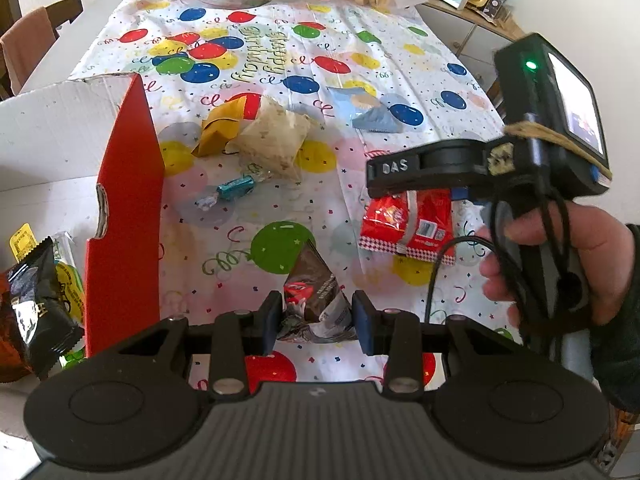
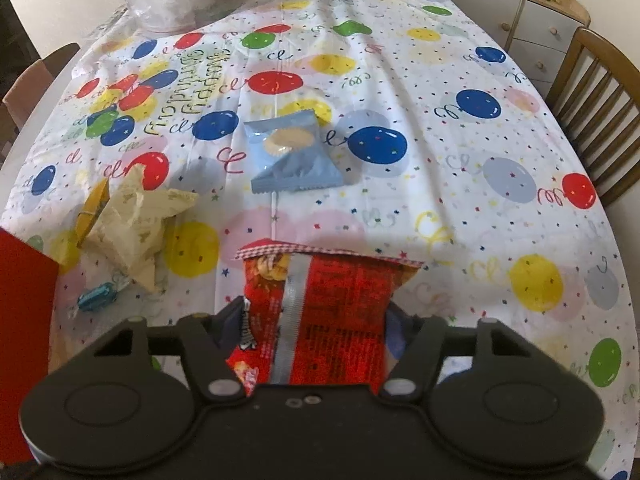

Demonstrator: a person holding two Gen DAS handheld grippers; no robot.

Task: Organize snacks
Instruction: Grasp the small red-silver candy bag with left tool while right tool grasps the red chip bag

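My left claw (image 1: 316,322) grips a dark snack packet (image 1: 314,300) above the tabletop (image 2: 460,208), beside the red-sided box (image 1: 124,200). My right claw (image 2: 316,320) seems closed on the red snack bag (image 2: 332,304). Mid-collection; next, both go into the box.

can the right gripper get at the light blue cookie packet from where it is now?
Probably not yet: the right gripper has its fingers around the red snack bag. The path to the light blue cookie packet over the tablecloth looks clear otherwise.
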